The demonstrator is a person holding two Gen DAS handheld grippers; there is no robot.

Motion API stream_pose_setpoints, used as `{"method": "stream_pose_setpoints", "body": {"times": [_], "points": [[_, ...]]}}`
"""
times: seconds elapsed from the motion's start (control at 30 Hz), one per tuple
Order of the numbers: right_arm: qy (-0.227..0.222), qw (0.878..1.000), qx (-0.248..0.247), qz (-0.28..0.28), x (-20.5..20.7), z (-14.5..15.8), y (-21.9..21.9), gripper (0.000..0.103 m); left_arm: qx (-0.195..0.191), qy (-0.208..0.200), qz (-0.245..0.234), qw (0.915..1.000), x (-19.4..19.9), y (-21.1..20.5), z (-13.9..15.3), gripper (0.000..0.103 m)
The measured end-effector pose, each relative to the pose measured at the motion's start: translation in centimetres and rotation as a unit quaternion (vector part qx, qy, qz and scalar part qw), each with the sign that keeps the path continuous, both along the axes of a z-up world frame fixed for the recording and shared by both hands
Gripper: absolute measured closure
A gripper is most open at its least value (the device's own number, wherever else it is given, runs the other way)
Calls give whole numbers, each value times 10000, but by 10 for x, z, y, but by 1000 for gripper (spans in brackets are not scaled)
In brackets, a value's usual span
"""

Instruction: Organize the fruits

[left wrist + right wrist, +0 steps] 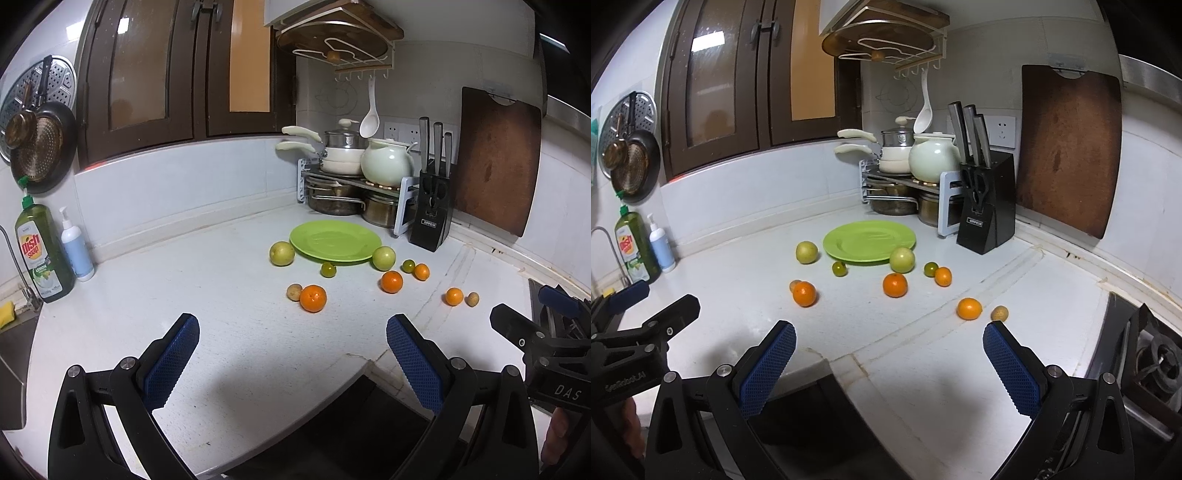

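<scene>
A bare green plate [335,242] [869,242] lies on the white counter near the back corner. Around its front edge lie scattered fruits: two large pale green ones [282,253] [383,258], several oranges such as the nearest [313,298] [804,293] and one at the right [454,296] [969,308], small dark green citrus [328,269], and small brown fruits [294,292] [999,313]. My left gripper [293,332] stands open over the counter's front, well short of the fruit. My right gripper [889,338] is open too, holding nothing.
A pot rack [347,184], a black knife block [430,214] and a leaning wooden cutting board [496,162] fill the back corner. Dish soap [40,254] and a pump bottle [75,247] stand at the left by the sink. A stove burner [1160,362] sits at the right.
</scene>
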State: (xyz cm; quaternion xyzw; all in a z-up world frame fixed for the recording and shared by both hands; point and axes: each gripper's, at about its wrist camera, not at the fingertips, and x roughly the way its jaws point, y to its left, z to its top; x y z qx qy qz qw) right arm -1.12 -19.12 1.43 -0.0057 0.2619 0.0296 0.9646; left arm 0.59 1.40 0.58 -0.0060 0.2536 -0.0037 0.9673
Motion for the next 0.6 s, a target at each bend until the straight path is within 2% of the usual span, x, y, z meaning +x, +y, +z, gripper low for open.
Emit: {"method": "stream_pose_setpoints", "body": {"times": [0.4,0.6], "points": [[63,9995,-95,305,34,-8,43,1,288,-85,-234,9993,32,37,-10,0],[197,9981,-181,549,67,-20,73,1,569,-80,-599,9966,65,57,-21,9]]}}
